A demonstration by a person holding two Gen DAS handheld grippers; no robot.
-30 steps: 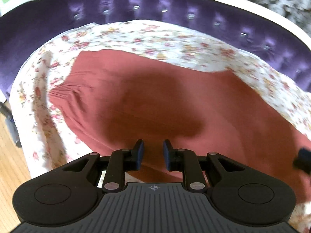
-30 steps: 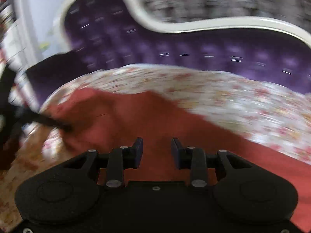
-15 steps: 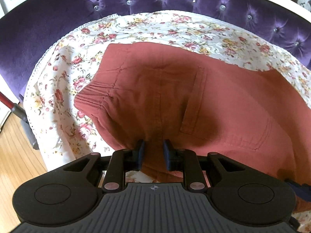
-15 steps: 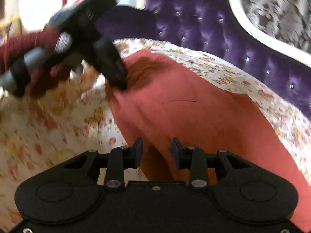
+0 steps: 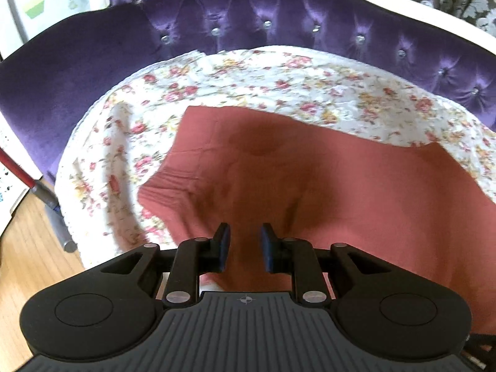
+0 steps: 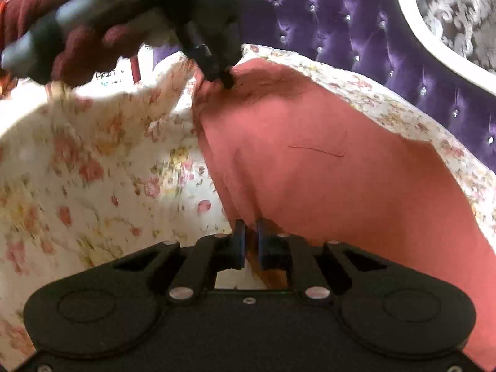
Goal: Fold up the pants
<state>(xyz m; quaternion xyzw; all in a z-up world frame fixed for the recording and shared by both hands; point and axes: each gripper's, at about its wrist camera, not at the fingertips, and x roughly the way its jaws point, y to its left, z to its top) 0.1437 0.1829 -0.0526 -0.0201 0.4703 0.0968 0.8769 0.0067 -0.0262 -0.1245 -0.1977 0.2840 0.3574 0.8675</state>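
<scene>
Your rust-red cotton pants (image 5: pixel 325 186) lie across the floral quilted cover (image 5: pixel 248 74), centre frame, no fold finished. Left gripper (image 5: pixel 245 245) fingers narrow, pinching the waist edge. Right gripper (image 6: pixel 250 241) fingers have just been closing on the near hem. Folding remains.
</scene>
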